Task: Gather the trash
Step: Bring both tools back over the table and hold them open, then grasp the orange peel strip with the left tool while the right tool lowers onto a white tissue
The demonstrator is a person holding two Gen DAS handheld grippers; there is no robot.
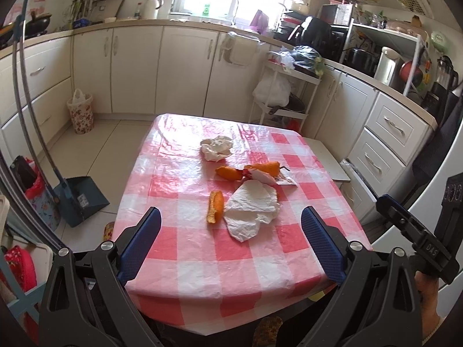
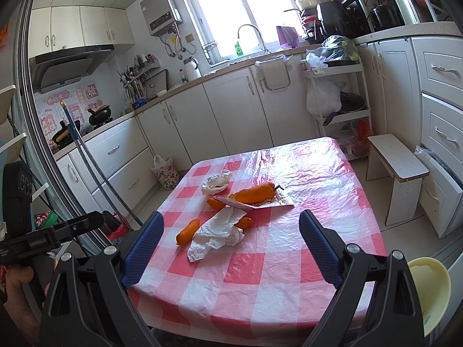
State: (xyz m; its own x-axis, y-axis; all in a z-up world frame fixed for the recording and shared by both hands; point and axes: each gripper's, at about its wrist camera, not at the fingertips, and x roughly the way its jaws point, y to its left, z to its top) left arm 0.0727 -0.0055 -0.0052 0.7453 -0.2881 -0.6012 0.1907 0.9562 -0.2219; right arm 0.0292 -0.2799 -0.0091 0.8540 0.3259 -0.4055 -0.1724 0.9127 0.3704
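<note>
On the pink-and-white checked table (image 1: 202,260) (image 2: 260,274) lies a small heap of trash. There is a crumpled white tissue (image 1: 217,149) (image 2: 215,183) at the far side, a flattened white tissue (image 1: 250,209) (image 2: 215,235) nearer, several orange peel pieces (image 1: 215,206) (image 2: 188,231) (image 2: 254,193), and a torn wrapper (image 1: 285,179) (image 2: 275,202). My left gripper (image 1: 231,240) hangs open over the near table edge, short of the trash. My right gripper (image 2: 231,243) is open too, above the near edge, nothing between its fingers.
A floral waste bin (image 1: 81,114) (image 2: 165,172) lined with a bag stands on the floor by the cabinets, left of the table. A dustpan (image 1: 84,199) and broom handle lean at the left. A small white stool (image 2: 396,179) sits right of the table. A yellow bowl (image 2: 431,292) shows at lower right.
</note>
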